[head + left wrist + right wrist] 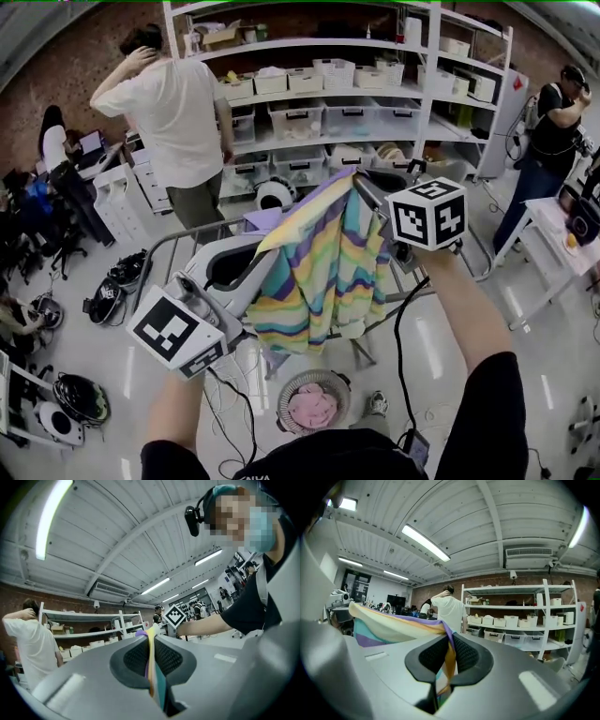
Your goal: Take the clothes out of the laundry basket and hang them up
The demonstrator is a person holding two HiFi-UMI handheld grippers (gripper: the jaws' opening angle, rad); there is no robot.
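Observation:
A striped garment [323,267] in purple, yellow, teal and green hangs spread between my two grippers, held up above the floor. My left gripper [251,255] is shut on its left edge; in the left gripper view the cloth [153,667] is pinched between the black pads [133,660]. My right gripper [367,187] is shut on the upper right corner, and the garment [393,627] streams away to the left from its pads [464,656]. The laundry basket [313,401] stands on the floor below, with pink cloth inside. A metal drying rack [183,242] stands behind the garment.
A person in a white shirt [178,117] stands just past the rack, before white shelving [356,94] loaded with bins. Another person [553,141] stands at the right by a white table [553,248]. Cables and helmets [80,398] lie on the floor at left.

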